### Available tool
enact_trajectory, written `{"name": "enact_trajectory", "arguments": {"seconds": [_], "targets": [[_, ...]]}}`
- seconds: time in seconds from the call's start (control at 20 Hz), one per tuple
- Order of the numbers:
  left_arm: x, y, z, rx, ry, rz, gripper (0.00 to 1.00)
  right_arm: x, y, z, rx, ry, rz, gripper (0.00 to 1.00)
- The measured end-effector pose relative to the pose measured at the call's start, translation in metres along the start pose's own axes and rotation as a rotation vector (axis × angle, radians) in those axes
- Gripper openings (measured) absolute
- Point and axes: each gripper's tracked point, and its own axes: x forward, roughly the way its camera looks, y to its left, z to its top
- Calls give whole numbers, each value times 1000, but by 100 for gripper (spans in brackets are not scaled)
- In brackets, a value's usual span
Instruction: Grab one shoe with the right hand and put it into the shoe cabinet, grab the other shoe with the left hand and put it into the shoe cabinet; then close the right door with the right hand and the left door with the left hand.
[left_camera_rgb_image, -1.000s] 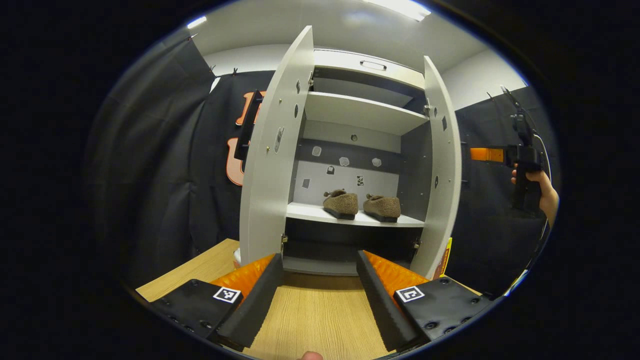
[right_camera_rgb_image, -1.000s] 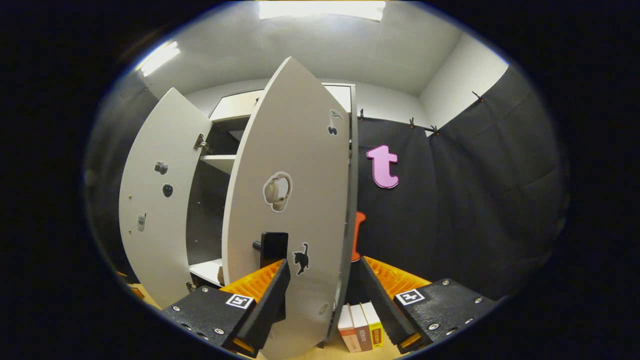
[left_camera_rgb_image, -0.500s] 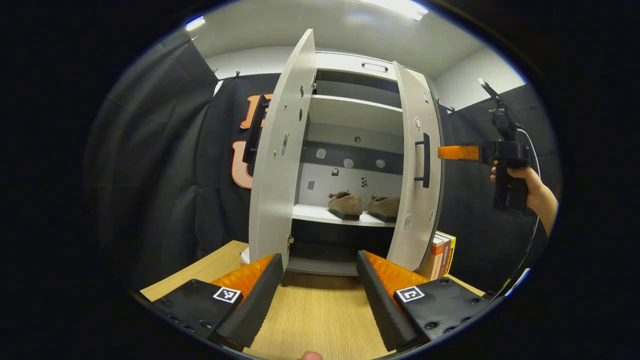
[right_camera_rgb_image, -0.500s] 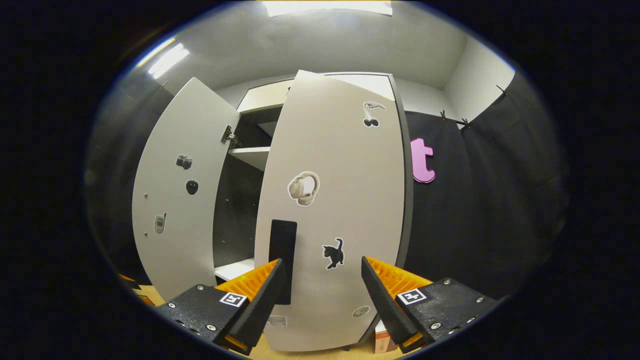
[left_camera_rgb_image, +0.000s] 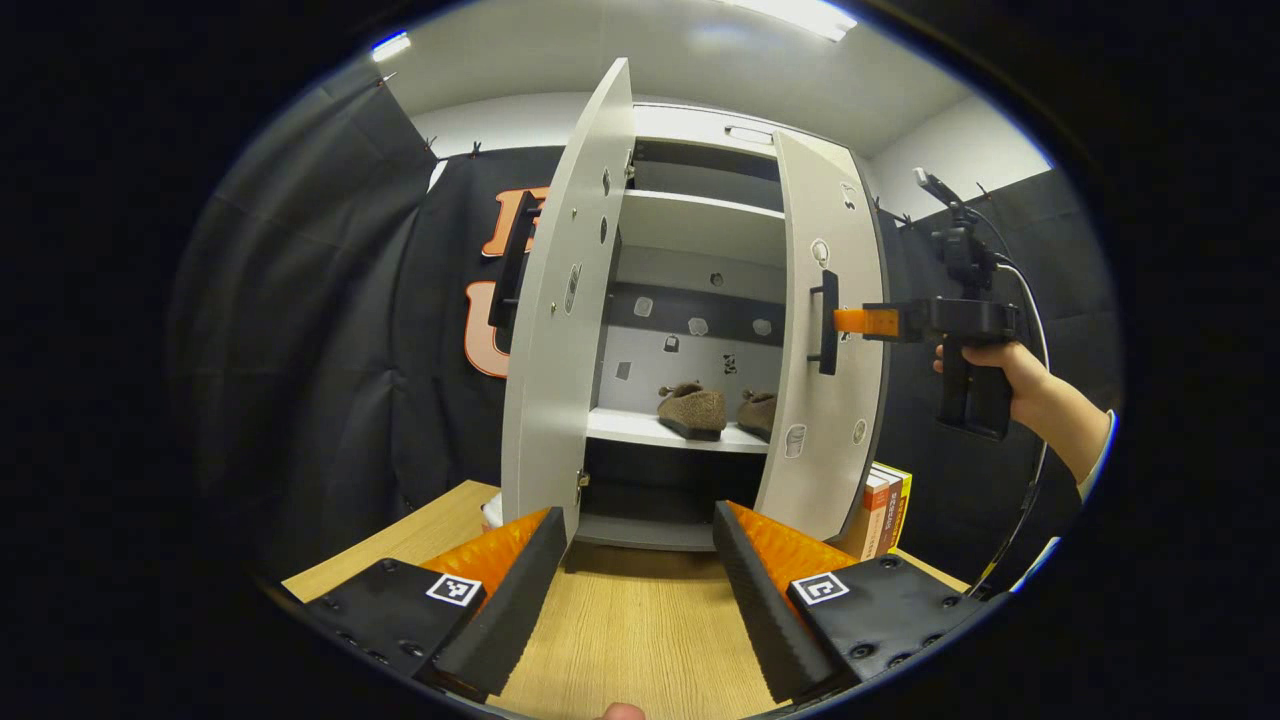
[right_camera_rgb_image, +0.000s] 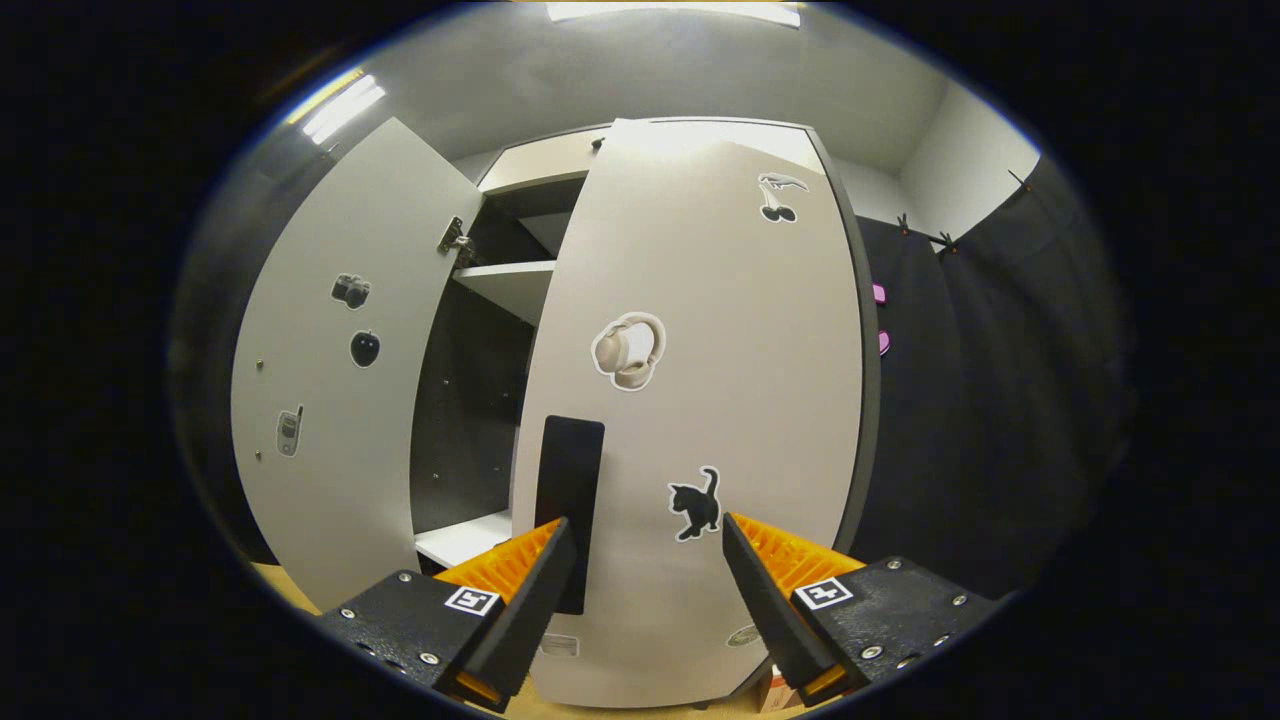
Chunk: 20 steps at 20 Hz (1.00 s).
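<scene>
Left gripper view: the left gripper (left_camera_rgb_image: 633, 590) is hovering over the table (left_camera_rgb_image: 640, 640) near its front edge, fingers spread and grasping nothing. Straight ahead the shoe cabinet (left_camera_rgb_image: 700, 215) is standing at the table's far edge with both shoes (left_camera_rgb_image: 692, 410) sitting side by side on its lower shelf (left_camera_rgb_image: 660, 432). The left door (left_camera_rgb_image: 560, 330) is standing wide open, its tall edge upright, up and to the left of these fingers. The right gripper (left_camera_rgb_image: 852, 321) is pressing at the right door (left_camera_rgb_image: 825, 340) beside the handle (left_camera_rgb_image: 826, 322), and that door is hanging partly open.

Right gripper view: the right gripper (right_camera_rgb_image: 645, 590) is facing the right door (right_camera_rgb_image: 700, 400) close up, fingers released, the vertical handle (right_camera_rgb_image: 570, 500) just above its left finger. The right hand looks nearer its door, so pushing it home seems the step in hand; the left door is waiting.
</scene>
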Motion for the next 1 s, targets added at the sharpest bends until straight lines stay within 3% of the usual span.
{"name": "enact_trajectory", "arguments": {"seconds": [0.25, 0.75, 0.85, 1.0], "targets": [[-1, 2, -2, -6, 7, 8, 97, 14, 9, -4, -4, 29, -40, 90], [-10, 12, 12, -9, -26, 25, 96, 33, 11, -13, 73, 51, -47, 90], [-9, 17, 18, -44, -33, 45, 97, 32, 10, -13, 74, 55, -52, 90], [-9, 15, 32, -109, -58, 12, 99, 32, 10, -12, 50, 47, -58, 90]]}}
